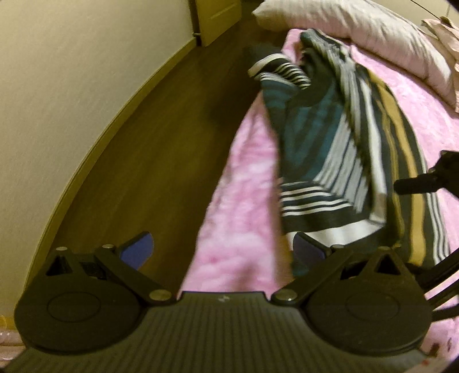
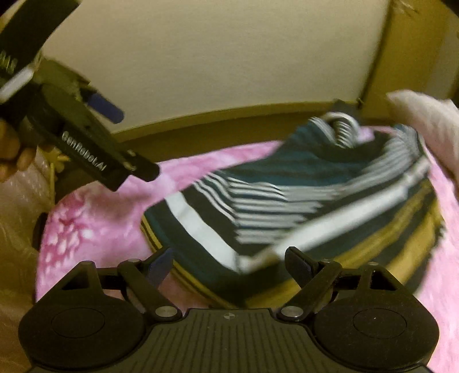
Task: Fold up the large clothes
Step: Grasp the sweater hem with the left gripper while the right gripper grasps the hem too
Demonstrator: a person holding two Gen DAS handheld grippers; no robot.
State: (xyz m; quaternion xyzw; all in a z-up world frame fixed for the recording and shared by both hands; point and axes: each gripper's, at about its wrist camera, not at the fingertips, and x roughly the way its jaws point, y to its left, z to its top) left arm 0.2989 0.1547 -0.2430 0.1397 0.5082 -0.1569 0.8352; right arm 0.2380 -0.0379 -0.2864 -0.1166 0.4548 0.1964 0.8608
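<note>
Both tools are released: the left tool (image 1: 223,249) and right tool (image 2: 229,264) hover over the striped garment (image 1: 344,143), which lies folded on the pink bed (image 1: 243,200), probably ready to grip its near edge.

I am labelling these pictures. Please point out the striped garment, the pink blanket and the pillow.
striped garment (image 1: 330,149): left wrist view, on its middle stripes.
pink blanket (image 1: 243,229): left wrist view, bare part beside the garment.
pillow (image 1: 358,25): left wrist view, upper surface.
</note>
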